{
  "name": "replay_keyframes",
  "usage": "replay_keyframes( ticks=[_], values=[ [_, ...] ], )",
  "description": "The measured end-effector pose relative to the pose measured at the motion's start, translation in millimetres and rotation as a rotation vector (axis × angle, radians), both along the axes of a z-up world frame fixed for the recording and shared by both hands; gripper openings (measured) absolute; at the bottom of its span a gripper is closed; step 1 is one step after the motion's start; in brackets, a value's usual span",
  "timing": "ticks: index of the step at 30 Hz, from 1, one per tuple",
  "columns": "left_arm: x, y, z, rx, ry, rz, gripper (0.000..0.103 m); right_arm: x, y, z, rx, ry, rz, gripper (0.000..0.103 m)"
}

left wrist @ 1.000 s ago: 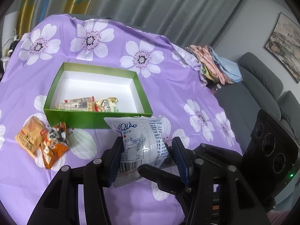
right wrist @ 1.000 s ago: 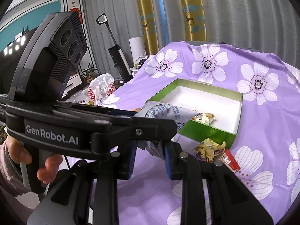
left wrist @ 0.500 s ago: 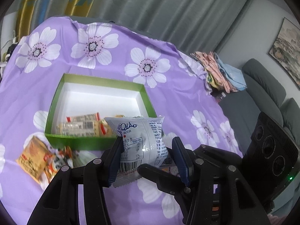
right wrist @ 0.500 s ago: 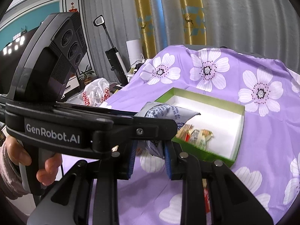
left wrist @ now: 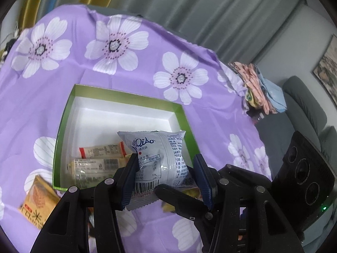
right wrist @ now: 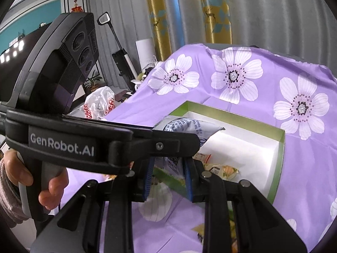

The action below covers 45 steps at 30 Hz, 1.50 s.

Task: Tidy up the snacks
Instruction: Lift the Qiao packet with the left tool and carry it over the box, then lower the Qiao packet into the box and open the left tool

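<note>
The white snack packet (left wrist: 160, 158) is carried upright between the pads of the left gripper (left wrist: 166, 181), its crimped bottom seam hanging below the fingertips and its printed top edge standing above them, so its long axis runs roughly along the fingers while the squeeze comes across its width. The right gripper (right wrist: 168, 179) is clenched on the same packet (right wrist: 185, 126) from the other side, catching a narrower fold near the lower end, so both hands bear it, apart from the tabletop (left wrist: 84, 73) with its purple flowered cloth. The relation that matters is packet to green box (left wrist: 183, 113): seen from the left wrist, the packet hangs over the box's near right corner, with the open white floor lying ahead and to the left of both grippers. Two long wrapped bars (left wrist: 96, 164) already lie along the near wall inside, just beside the packet's left edge, so the free room is toward the far wall. My judgement is that the packet should go a little further forward and then down before either grip is let go; dropped here it could catch on the near rim. An orange packet (left wrist: 38, 202) lies on the cloth outside the box, near its near left corner, not yet put away.
</note>
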<state>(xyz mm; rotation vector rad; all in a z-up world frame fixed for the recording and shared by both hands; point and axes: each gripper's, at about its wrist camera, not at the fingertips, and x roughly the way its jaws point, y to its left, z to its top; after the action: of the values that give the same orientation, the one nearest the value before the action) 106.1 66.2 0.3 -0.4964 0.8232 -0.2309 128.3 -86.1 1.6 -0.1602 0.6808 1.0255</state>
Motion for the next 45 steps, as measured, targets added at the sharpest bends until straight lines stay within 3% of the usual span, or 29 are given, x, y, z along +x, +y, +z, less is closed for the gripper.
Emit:
replay_keyframes(
  ticks=[22, 33, 36, 42, 44, 45],
  values=[
    [55.4, 40.4, -71.3, -0.116, 0.197, 0.064, 0.053, 48.7, 48.4, -56.4, -0.132, 0.140, -0.008, 0.028],
    [60.6, 41.9, -77.0, -0.095, 0.239, 0.095, 0.053, 51.9, 50.8, -62.0, -0.151, 0.166, -0.029, 0.029],
    [59.2, 42.1, -73.7, -0.057, 0.238, 0.111, 0.053, 50.8, 48.2, -61.0, -0.144, 0.165, -0.038, 0.035],
    [52.8, 45.3, -68.0, 0.006, 0.234, 0.153, 0.062, 48.1, 38.0, -54.3, -0.130, 0.155, -0.061, 0.043],
    [49.2, 44.7, -63.4, 0.022, 0.225, 0.162, 0.071, 46.2, 32.7, -49.5, -0.117, 0.146, -0.070, 0.046],
    [46.0, 43.8, -59.4, 0.053, 0.220, 0.177, 0.083, 44.5, 29.5, -46.8, -0.110, 0.140, -0.076, 0.049]
  ],
)
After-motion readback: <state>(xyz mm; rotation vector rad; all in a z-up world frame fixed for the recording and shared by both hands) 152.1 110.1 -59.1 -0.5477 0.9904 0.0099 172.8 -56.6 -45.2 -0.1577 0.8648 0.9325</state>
